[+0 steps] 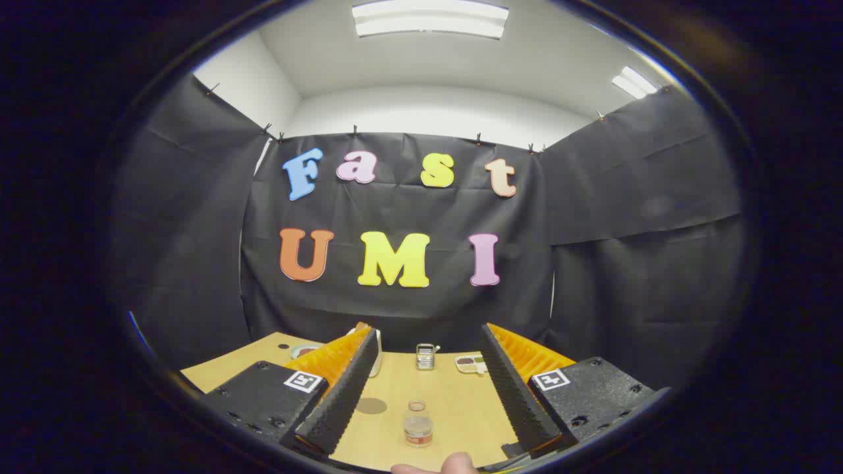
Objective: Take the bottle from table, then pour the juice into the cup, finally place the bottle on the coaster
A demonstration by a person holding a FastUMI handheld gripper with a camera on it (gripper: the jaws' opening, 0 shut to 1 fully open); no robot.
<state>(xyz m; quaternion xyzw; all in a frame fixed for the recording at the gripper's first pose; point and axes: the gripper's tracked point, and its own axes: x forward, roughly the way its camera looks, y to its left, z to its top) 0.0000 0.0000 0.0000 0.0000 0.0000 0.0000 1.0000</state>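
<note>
Jaws wide, empty | bottle (pixel 418 424) upright on counter (pixel 461 408), between them | advance straight, close around bottle's middle

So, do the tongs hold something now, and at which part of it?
Nothing is held. The tongs stand open above the table, and the bottle stands upright between the fingers, touching neither.

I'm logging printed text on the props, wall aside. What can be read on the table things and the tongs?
Bottle label: a band of print, too small and blurred to read.
Square markers on the tongs: black-and-white code patterns, no words.
Metal cup and coaster: no text visible.
The tongs stand open, with the bottle on the table between them.
</note>
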